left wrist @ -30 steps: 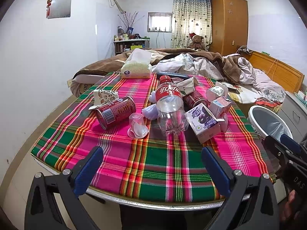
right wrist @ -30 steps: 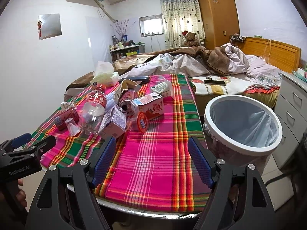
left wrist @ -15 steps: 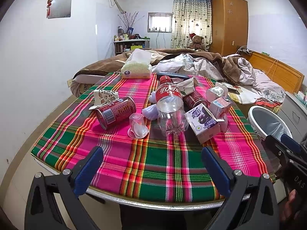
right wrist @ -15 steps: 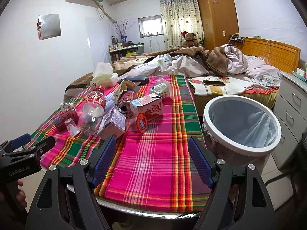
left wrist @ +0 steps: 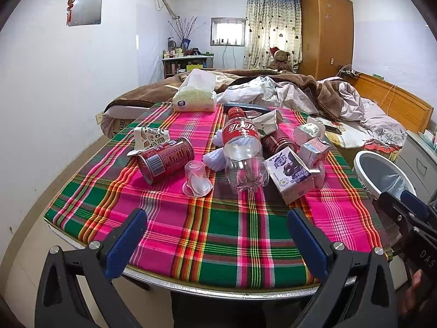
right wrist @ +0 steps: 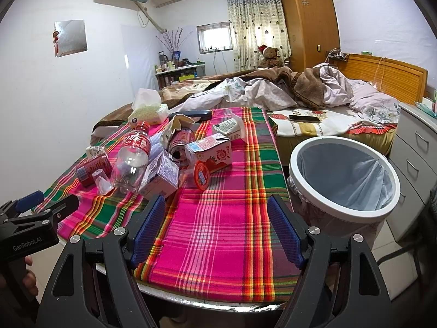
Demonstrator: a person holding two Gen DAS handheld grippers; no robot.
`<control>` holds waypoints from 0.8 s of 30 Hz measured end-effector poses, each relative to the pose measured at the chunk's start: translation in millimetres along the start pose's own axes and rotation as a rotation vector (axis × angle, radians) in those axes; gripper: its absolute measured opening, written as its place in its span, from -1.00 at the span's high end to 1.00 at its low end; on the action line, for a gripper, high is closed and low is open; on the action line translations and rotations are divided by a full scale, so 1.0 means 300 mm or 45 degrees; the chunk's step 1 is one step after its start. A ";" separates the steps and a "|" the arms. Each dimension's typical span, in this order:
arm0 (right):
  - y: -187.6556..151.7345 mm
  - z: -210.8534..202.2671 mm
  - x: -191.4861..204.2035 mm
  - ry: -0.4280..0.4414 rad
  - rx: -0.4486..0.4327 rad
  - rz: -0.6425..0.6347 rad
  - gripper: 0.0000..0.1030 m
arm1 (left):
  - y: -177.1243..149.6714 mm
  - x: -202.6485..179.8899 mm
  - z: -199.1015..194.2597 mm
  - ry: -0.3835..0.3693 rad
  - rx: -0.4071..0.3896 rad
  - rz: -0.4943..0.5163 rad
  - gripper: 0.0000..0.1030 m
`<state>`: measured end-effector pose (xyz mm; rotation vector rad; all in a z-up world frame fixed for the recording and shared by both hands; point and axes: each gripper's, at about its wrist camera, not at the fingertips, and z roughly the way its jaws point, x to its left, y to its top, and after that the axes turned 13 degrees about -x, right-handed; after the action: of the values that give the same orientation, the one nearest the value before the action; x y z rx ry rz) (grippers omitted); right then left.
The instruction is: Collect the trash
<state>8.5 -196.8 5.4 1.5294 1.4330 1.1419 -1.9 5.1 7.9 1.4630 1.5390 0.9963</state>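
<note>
Trash lies in a heap on the plaid-covered table [left wrist: 218,235]: an empty cola bottle [left wrist: 243,153], a red can [left wrist: 164,160], a clear plastic cup [left wrist: 196,179], a purple carton [left wrist: 291,175] and a pink milk carton [right wrist: 210,154]. A white bin [right wrist: 344,175] with a grey liner stands off the table's right side. My left gripper [left wrist: 217,242] is open and empty over the near table edge. My right gripper [right wrist: 215,228] is open and empty, near the table's right front, left of the bin.
A tissue pack [left wrist: 195,98] sits at the table's far end. An unmade bed [right wrist: 314,93] with a phone [right wrist: 304,118] on it lies behind. White drawers [right wrist: 418,147] stand right of the bin. A wall runs along the left.
</note>
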 end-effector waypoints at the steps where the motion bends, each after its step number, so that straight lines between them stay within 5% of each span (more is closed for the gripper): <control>1: 0.001 0.001 -0.001 -0.001 0.000 0.000 -0.53 | 0.000 -0.001 0.002 0.001 0.001 0.000 -1.00; 24: -0.001 0.000 0.000 -0.001 0.000 -0.002 -0.53 | -0.001 0.010 0.004 0.004 0.000 -0.003 -1.00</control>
<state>8.5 -196.9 5.2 1.5281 1.4338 1.1403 -1.1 8.1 7.1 1.4603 1.5424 0.9973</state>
